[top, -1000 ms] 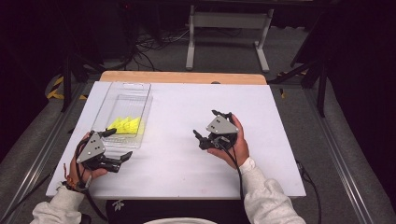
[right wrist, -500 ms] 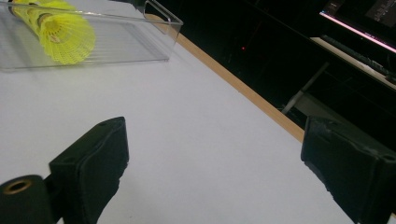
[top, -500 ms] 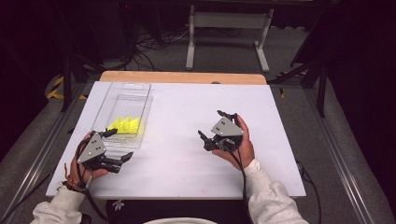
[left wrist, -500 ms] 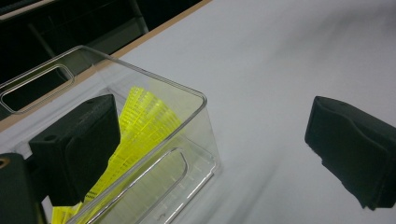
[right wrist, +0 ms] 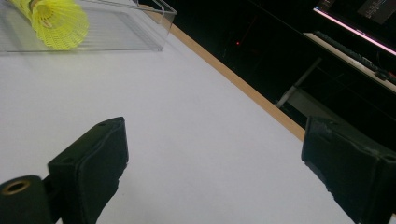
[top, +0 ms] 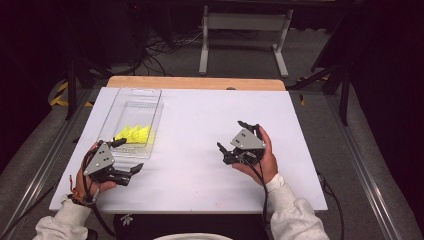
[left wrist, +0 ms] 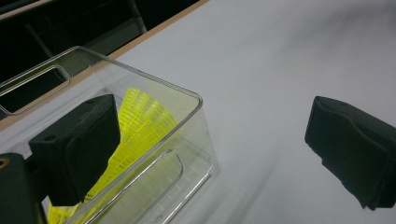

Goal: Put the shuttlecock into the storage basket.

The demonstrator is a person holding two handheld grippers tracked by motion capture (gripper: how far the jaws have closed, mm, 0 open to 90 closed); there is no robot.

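One clear plastic bin (top: 131,118) sits on one white table (top: 200,130). Inside it, yellow shuttlecocks (top: 134,134) lie bunched together — two at least, though the exact number can't be told. Two handheld grippers are on the scene: the left gripper (top: 126,156) and the right gripper (top: 231,136).

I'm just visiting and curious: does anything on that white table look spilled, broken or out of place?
Nothing stands out. The yellow shuttlecocks lie together inside the clear bin, none on the table. The left gripper and right gripper are both open and hold nothing.
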